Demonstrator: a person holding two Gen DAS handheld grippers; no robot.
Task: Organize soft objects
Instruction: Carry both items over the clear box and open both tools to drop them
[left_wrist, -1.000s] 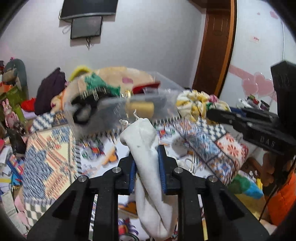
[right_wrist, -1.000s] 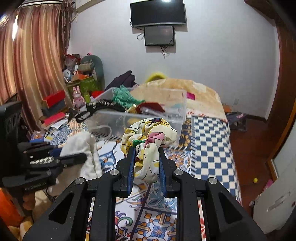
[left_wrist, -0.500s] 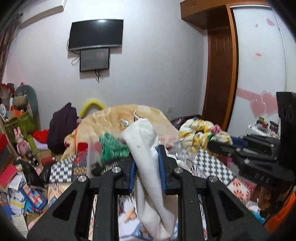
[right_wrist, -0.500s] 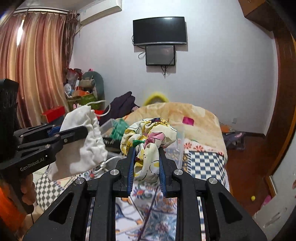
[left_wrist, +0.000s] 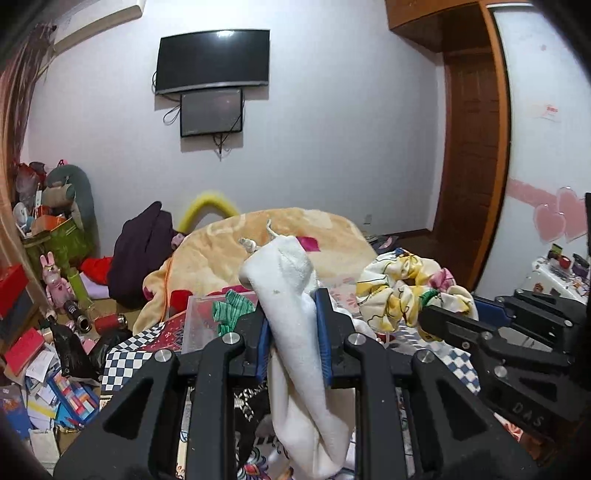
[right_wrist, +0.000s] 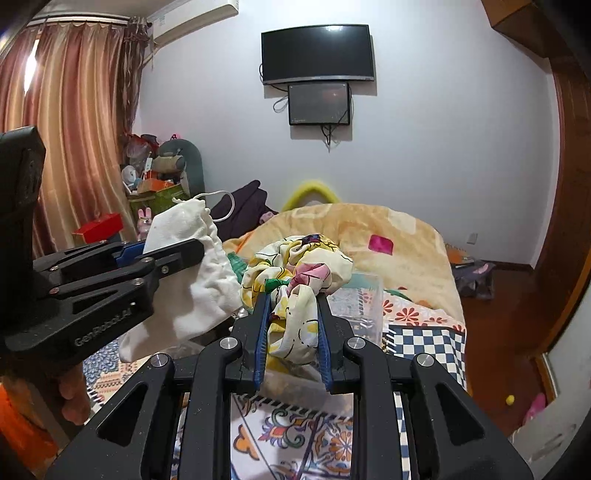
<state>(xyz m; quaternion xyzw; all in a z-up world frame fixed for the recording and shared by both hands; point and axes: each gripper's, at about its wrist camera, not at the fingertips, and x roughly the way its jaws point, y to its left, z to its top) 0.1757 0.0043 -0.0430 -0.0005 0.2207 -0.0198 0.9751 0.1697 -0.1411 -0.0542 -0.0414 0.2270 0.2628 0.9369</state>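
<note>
Clamping a white pouch (left_wrist: 295, 317), the left hand-held gripper (left_wrist: 293, 332) sits beside the right hand-held gripper (right_wrist: 291, 328), which pinches a floral scrunchie (right_wrist: 295, 269).

The white pouch (left_wrist: 295, 295) is showing matt woven cloth; the floral scrunchie (right_wrist: 295, 266) is showing smooth, slightly glossy fabric.

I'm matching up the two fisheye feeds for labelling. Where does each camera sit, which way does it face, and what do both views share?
Left wrist: sits on the left hand-held gripper, looking along its fingers over the bed to the wall TV; the gripper clamps a white drawstring pouch.
Right wrist: sits on the right hand-held gripper, facing likewise; it clamps a floral scrunchie; fingers under the other gripper show at left.
Shared: TV, peach blanket, clear bin, both held items.
</note>
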